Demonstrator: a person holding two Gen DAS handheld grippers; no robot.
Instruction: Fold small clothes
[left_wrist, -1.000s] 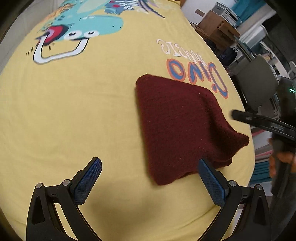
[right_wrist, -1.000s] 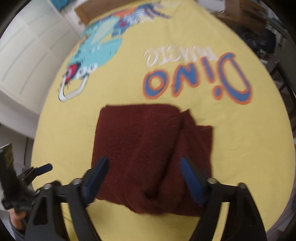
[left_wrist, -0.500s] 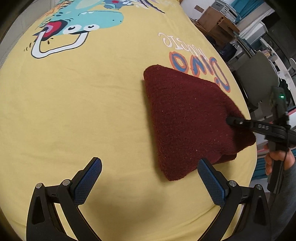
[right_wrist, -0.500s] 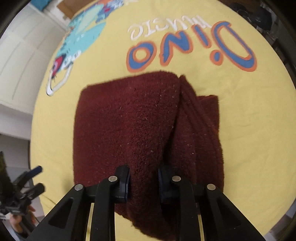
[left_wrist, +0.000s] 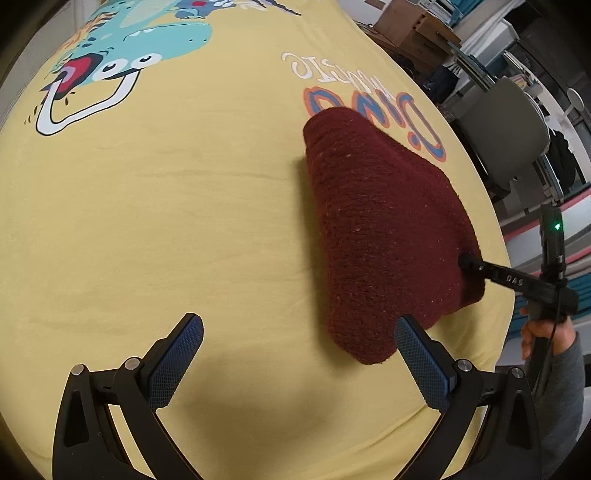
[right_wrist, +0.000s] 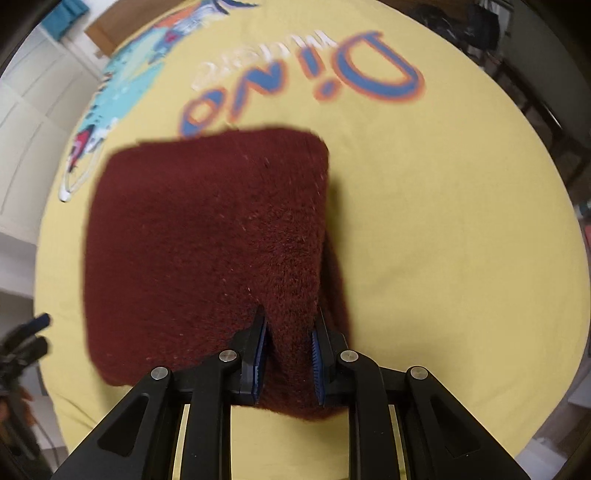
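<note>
A dark red knitted garment (left_wrist: 384, 236) lies folded on a yellow dinosaur-print sheet (left_wrist: 166, 221). My right gripper (right_wrist: 289, 343) is shut on the garment's near edge (right_wrist: 207, 251) and lifts that side off the sheet. In the left wrist view the right gripper (left_wrist: 466, 263) reaches in from the right, pinching the cloth. My left gripper (left_wrist: 295, 354) is open and empty, low over the sheet, its right finger (left_wrist: 421, 365) just beside the garment's near corner.
The sheet's printed lettering (right_wrist: 306, 81) and dinosaur (left_wrist: 122, 70) lie beyond the garment. A grey chair (left_wrist: 506, 133), boxes (left_wrist: 410, 26) and shelving stand past the right edge. White cabinets (right_wrist: 33, 110) stand to the left in the right wrist view.
My right gripper moved in, closed on the garment's edge and raised it. The garment bunched and shifted right in the left wrist view. My left gripper stayed open.
</note>
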